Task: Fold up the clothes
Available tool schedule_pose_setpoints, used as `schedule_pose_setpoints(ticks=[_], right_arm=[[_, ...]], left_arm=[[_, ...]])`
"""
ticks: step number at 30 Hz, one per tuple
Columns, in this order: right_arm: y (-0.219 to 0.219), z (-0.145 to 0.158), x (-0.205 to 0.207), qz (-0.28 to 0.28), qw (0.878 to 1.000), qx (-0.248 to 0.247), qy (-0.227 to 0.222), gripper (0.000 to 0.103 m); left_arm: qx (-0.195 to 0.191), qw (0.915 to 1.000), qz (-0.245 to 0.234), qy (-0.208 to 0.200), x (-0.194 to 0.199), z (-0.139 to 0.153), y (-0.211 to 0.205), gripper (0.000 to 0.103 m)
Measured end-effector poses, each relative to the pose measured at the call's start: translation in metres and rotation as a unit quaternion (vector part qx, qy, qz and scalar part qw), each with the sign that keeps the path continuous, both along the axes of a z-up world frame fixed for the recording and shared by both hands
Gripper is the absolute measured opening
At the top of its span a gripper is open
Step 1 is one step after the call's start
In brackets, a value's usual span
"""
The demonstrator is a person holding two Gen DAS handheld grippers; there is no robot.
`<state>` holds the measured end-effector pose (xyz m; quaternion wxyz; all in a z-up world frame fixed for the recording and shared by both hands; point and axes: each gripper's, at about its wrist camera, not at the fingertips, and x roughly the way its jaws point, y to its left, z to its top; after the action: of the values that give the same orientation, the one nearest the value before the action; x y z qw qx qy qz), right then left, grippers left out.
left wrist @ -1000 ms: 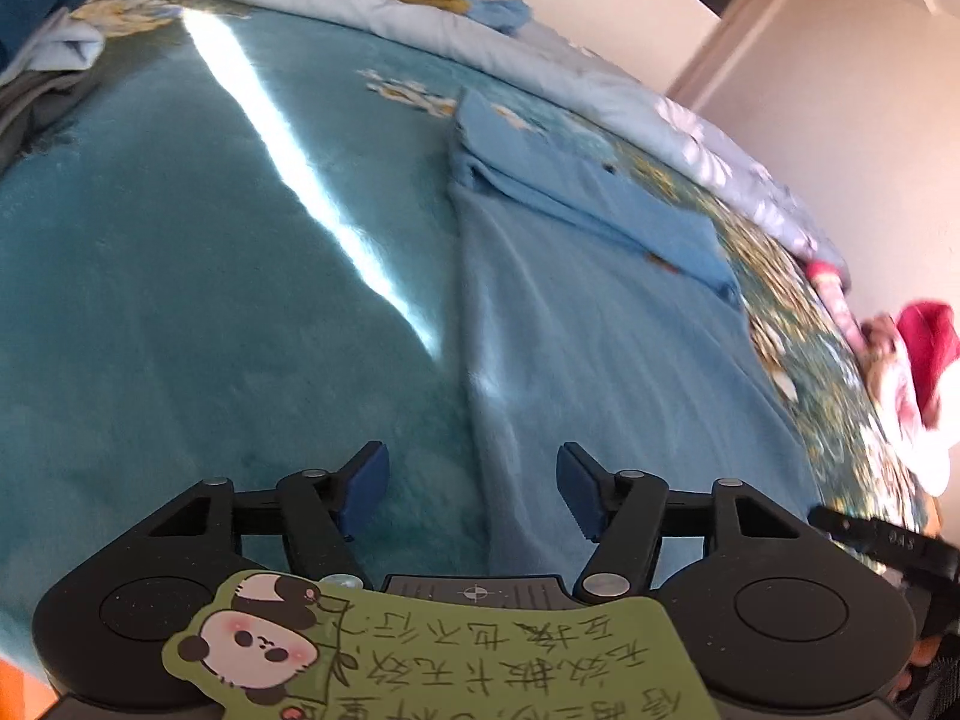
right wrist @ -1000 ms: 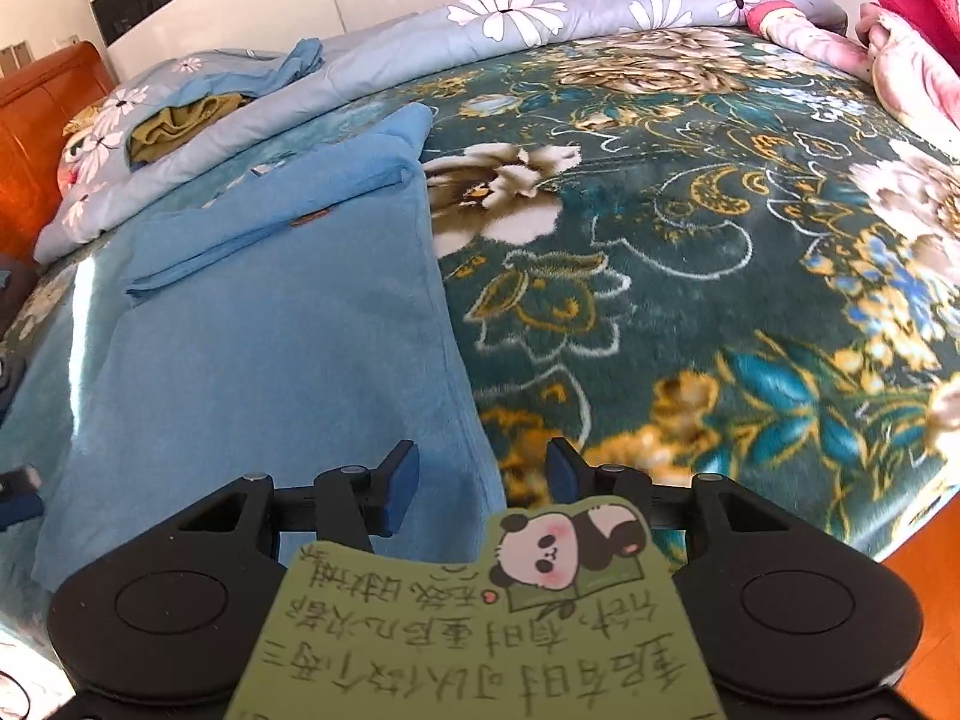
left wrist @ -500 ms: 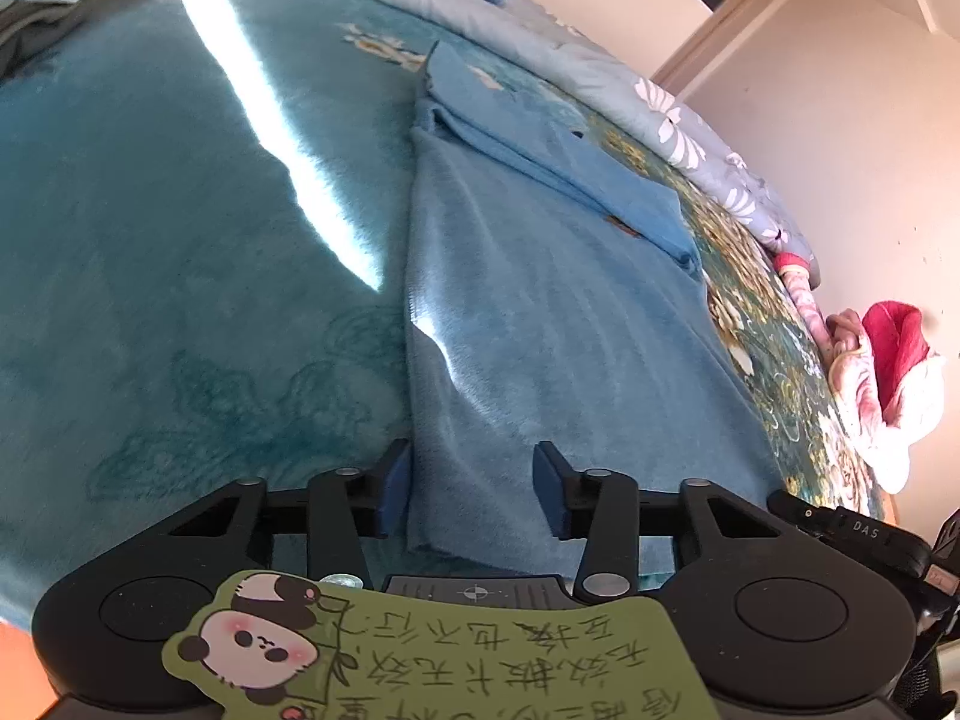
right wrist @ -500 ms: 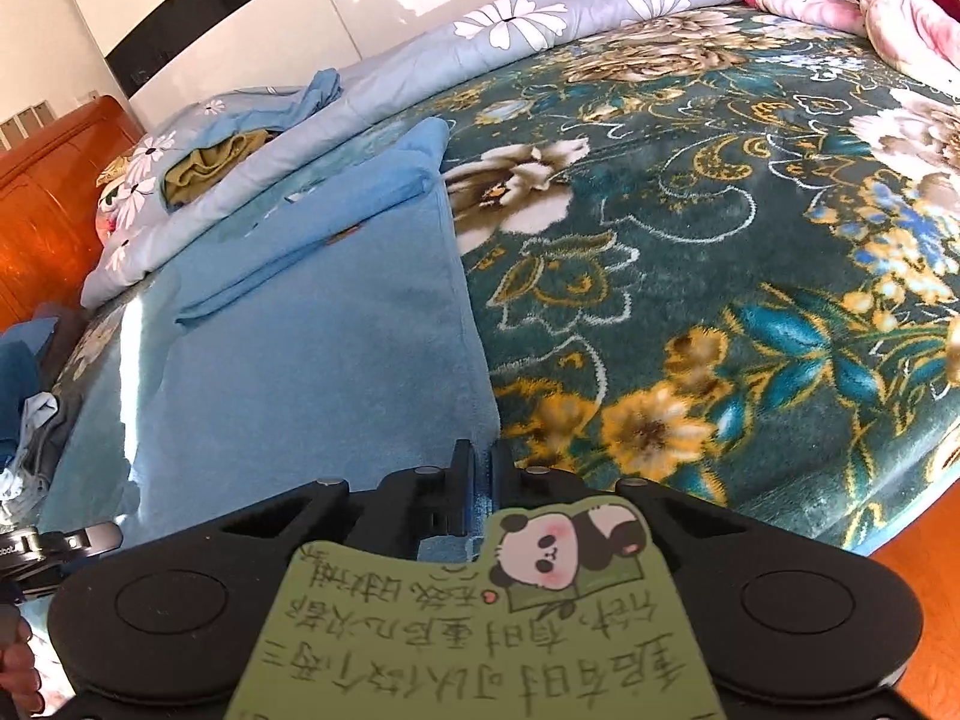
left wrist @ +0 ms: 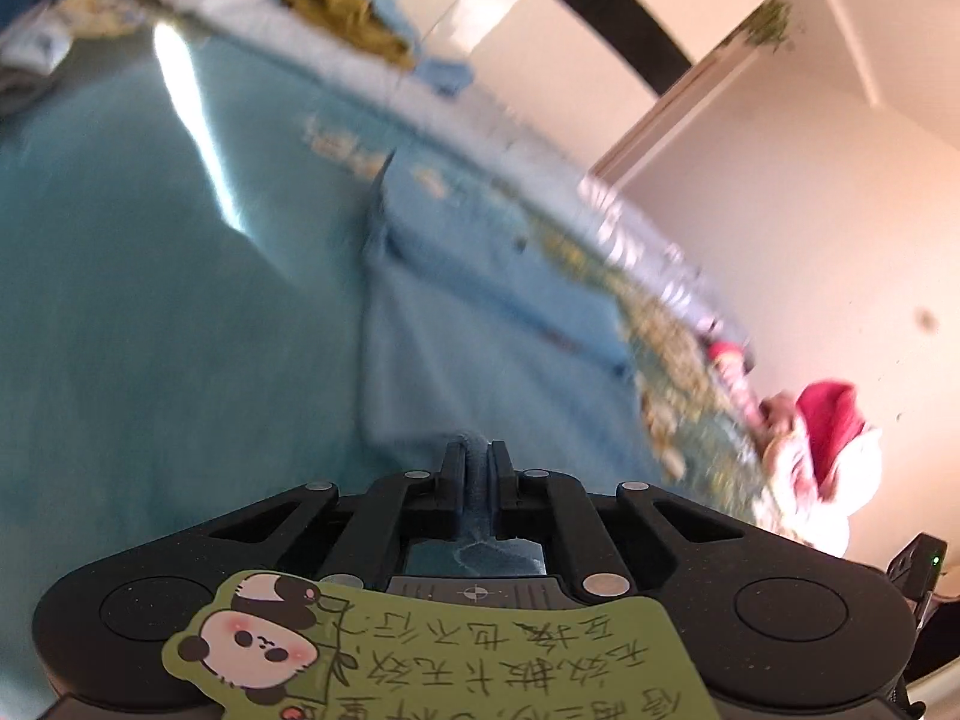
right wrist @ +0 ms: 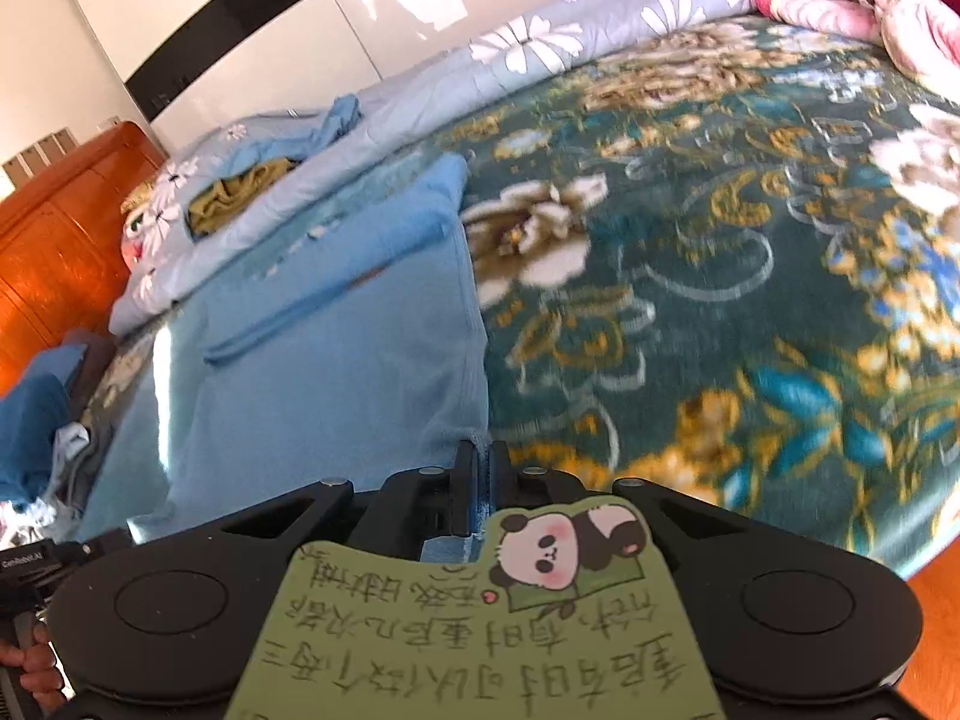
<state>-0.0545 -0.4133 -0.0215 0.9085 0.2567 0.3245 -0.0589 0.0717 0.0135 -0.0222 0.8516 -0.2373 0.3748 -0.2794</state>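
Observation:
A light blue garment (left wrist: 480,324) (right wrist: 336,360) lies flat on the bed, its far end folded over into a thicker band. My left gripper (left wrist: 477,450) is shut on the garment's near left corner, with cloth pinched between the pads. At the near right corner, my right gripper (right wrist: 480,450) is shut on the hem, and a strip of blue cloth shows between its fingers. Both corners are lifted slightly off the bedspread. The left wrist view is blurred.
A teal floral bedspread (right wrist: 690,300) covers the bed. A daisy-print quilt (right wrist: 540,42) with an olive garment (right wrist: 240,195) lies along the far side. Pink and red clothes (left wrist: 822,438) sit at one end, blue clothes (right wrist: 42,420) at the other. An orange headboard (right wrist: 54,228) stands beyond.
Both grippers went from open beside the garment's near corners to shut on them. The right closed first, then the left, and both have lifted a little.

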Motion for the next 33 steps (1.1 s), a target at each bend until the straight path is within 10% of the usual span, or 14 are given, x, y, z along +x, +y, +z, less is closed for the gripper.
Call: schedule_pose_setpoints(ticks=[17,33], right_arm=[[-0.026,0.059,0.155,0.006,0.998,0.041,-0.053,0.004],[-0.058,0.009,0.311,-0.01,0.999,0.039,0.024,0.004]], left_arm=[[-0.004,0.998,0.035,-0.053,0.135,0.043,-0.024,0.006],[0.025,0.9963,0.083,0.002,0.264,-0.002,-0.062,0.006]])
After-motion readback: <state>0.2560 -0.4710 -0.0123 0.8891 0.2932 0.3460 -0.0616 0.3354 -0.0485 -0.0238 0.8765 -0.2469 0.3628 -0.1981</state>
